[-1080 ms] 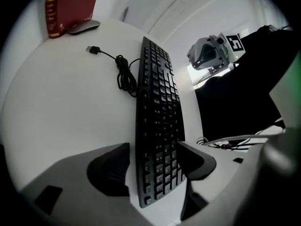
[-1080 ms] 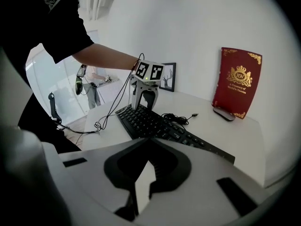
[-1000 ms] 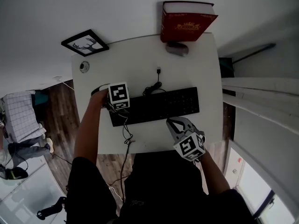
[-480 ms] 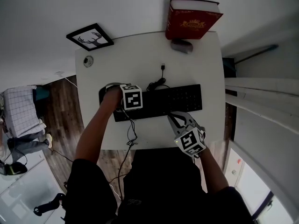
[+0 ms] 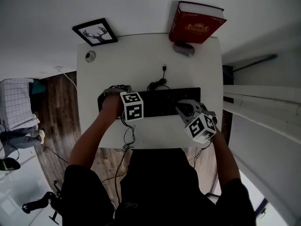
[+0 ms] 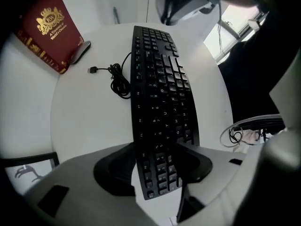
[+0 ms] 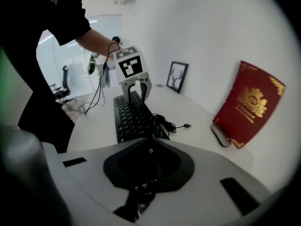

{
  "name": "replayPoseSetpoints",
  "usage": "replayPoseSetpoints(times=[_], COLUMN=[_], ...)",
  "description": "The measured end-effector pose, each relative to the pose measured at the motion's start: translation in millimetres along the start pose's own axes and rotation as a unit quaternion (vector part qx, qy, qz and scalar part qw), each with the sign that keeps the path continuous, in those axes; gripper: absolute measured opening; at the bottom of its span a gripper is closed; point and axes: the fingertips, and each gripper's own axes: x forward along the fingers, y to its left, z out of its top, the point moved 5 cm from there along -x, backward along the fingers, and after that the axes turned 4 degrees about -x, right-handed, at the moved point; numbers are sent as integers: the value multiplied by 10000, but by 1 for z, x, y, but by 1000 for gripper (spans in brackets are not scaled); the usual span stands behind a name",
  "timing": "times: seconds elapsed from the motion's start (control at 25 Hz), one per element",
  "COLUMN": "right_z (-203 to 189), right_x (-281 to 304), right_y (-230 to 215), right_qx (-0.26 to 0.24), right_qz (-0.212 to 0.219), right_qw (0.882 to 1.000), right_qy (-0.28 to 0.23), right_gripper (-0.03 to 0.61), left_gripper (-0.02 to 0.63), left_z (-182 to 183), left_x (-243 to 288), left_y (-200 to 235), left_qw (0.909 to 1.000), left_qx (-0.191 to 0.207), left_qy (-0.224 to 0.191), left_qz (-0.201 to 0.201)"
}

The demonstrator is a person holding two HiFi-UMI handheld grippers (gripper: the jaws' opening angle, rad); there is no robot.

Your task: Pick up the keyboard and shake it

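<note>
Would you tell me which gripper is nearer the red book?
Right. The right gripper, shut, is at the keyboard end toward the book; the left gripper, whose jaws have just been closing around the far end, is farther off.

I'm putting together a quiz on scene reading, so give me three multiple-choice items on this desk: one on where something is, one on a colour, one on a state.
1. Where is the mouse?
A) right in front of the red book
B) beside the picture frame
C) on top of the keyboard

2. What colour is the keyboard?
A) white
B) black
C) red

3. The plug of the keyboard's cable is:
A) pushed into a computer
B) hanging over the desk's edge
C) lying loose on the table

Answers:
1 A: the mouse lies at the foot of the leaning book.
2 B: its case and keys are all black.
3 C: the plug rests on the bare white top behind the keyboard, joined to nothing.
</note>
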Motion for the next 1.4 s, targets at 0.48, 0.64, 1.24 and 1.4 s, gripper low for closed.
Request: replayPoseSetpoints(times=[0.48,0.64,1.24,1.4], right_z=[-24,-32,-37,-34], right_x=[48,57,51,48], right_y=[-50,-50,-50,-48], right_qx=[-1500,-986,-1988,-2170], right_qz=[2757,3071,2596,2491], right_qw=[9316,9265,9263,9266], right_qy=[1833,1937,1872,1797], right_gripper=[233,227,106,101], left_gripper=[238,230,0,138], left_z=[1,2,-18,-19], left_x=[-16,-18,-18,-19], left_y=[-39,-44,-51,-31], left_qw=[9853,9703,9588,9733], left_qx=[-305,-96,-1417,-1261], left_qy=[325,353,-1004,-1198], left_qz=[1647,2389,2248,1498])
